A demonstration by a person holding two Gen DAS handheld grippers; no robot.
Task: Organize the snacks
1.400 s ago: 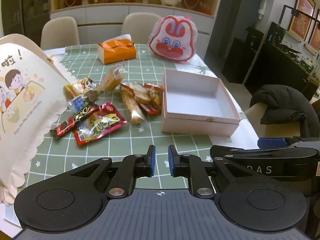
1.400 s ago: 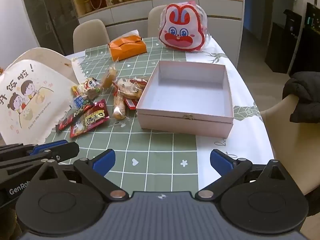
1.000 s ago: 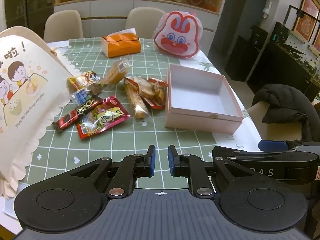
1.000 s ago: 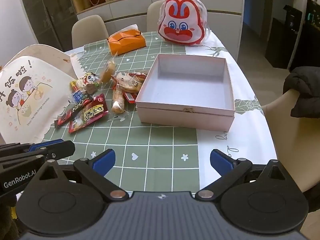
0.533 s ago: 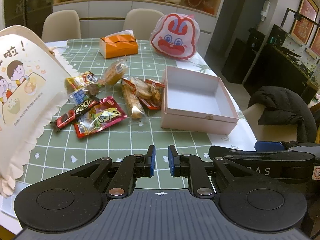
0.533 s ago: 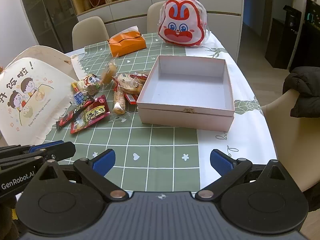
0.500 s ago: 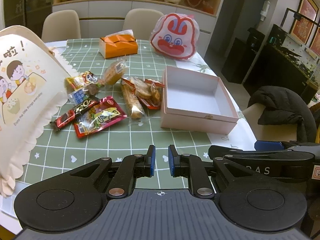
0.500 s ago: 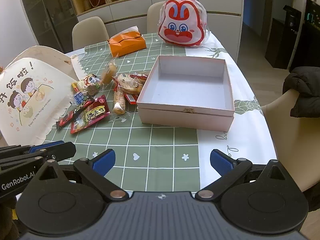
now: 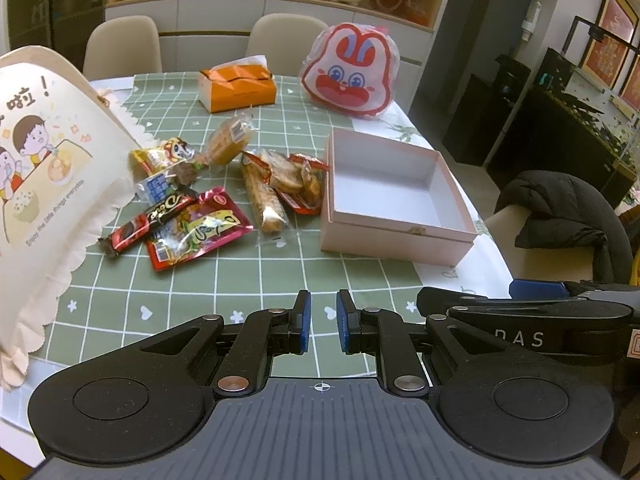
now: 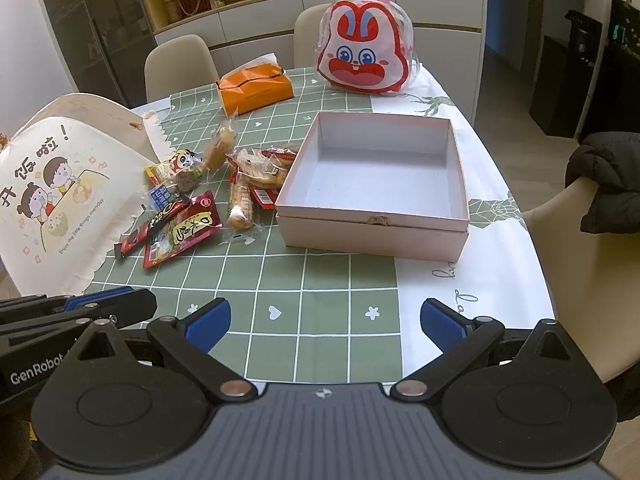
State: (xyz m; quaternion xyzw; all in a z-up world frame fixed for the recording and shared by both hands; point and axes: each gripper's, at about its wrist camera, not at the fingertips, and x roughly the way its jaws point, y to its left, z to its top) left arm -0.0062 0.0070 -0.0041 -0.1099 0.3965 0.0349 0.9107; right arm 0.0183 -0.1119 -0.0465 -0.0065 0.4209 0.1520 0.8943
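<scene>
1. The left gripper (image 9: pixel 322 328) hung above the near edge of the table (image 9: pixel 280 276). Its blue-padded fingers (image 9: pixel 303 326) were drawn in close, only a thin slot between them and nothing in it.
2. The right gripper (image 10: pixel 324 322) sat just beside it, at three o'clock of the left one. Its fingers (image 10: pixel 208 322) stood spread wide, touching nothing, with bare tablecloth between them.
3. Both grippers were well apart from every snack.
4. The snacks lay in a loose pile at about eleven o'clock from the right gripper, just left of the pink box (image 10: pixel 376 224).
5. In that pile: a red flat packet (image 10: pixel 182 234) nearest, and a dark chocolate bar (image 10: pixel 150 230) lying across the packet's left side.
6. A long bread stick (image 10: pixel 240 202) in clear wrap lay between the red packet and the box.
7. Crinkled cracker packs (image 10: pixel 260 170) were heaped at twelve o'clock of the bread stick, right up against the box's left wall; whether they touched it was hard to tell.
8. The pink box stood open and empty, dead ahead at twelve o'clock.
9. Beyond it, an orange tissue box (image 10: pixel 254 88) at eleven o'clock and a rabbit-face bag (image 10: pixel 364 56) at twelve o'clock.
10. A cream cartoon-printed bag (image 10: pixel 52 196) lay at nine o'clock of the snack pile.
</scene>
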